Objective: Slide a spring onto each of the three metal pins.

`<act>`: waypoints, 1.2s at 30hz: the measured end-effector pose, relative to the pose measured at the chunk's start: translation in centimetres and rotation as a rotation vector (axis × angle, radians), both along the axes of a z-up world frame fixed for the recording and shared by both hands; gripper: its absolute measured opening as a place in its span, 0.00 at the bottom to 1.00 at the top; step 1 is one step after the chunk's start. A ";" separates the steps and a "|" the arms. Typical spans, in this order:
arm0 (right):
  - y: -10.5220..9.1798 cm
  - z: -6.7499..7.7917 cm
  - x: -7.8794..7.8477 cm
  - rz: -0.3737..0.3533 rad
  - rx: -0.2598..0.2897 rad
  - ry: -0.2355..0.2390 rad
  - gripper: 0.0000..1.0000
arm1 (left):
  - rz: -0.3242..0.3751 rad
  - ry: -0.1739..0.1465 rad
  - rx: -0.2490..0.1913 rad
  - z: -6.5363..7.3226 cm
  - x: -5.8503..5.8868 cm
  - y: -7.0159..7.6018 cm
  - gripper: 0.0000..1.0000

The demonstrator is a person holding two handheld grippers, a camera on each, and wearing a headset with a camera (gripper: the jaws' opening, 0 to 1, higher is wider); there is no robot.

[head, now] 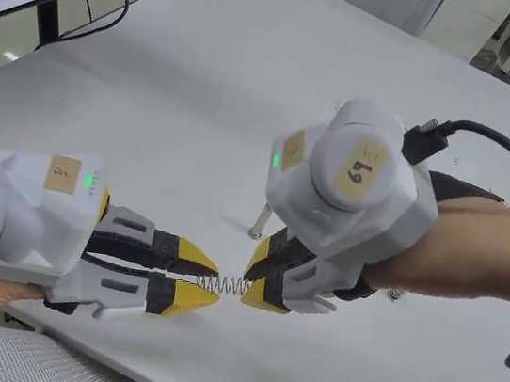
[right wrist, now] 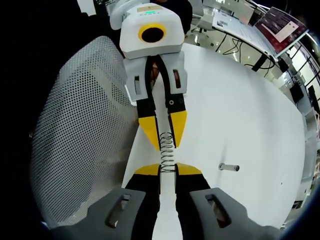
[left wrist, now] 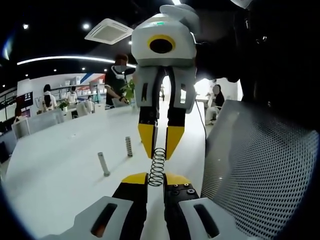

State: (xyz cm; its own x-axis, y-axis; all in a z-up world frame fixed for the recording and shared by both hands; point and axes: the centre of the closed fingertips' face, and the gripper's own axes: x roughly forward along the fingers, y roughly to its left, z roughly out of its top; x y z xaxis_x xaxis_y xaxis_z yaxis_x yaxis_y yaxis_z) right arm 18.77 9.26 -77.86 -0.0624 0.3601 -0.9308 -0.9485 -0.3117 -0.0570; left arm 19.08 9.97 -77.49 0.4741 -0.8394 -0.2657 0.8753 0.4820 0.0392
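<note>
While left hand-held gripper pinches spring above white table, right hand-held gripper apparently pinches too.

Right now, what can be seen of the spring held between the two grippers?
The spring is a small coil of bare silvery wire, its turns open and evenly spaced. It hangs roughly level above the white table, clear of it. One end is pinched in the left gripper's yellow tips, the other in the right gripper's.
</note>
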 end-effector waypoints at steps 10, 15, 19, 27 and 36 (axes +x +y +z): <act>0.5 1.1 -0.2 -0.007 0.025 0.000 0.08 | -0.001 -0.007 0.029 -0.4 0.1 -0.2 0.03; 1.3 2.1 -0.5 -0.001 0.048 0.003 0.08 | -0.001 -0.008 0.033 -0.4 0.1 -0.2 0.03; 1.9 2.8 -0.7 0.012 0.063 -0.009 0.08 | 0.004 -0.016 0.029 -0.2 0.3 -0.2 0.03; 2.5 3.5 -1.0 0.027 0.077 -0.025 0.08 | 0.000 -0.031 0.026 0.2 0.3 -0.4 0.03; 2.7 3.7 -1.1 0.021 0.076 -0.009 0.08 | 0.003 -0.039 0.019 0.5 0.3 -0.4 0.02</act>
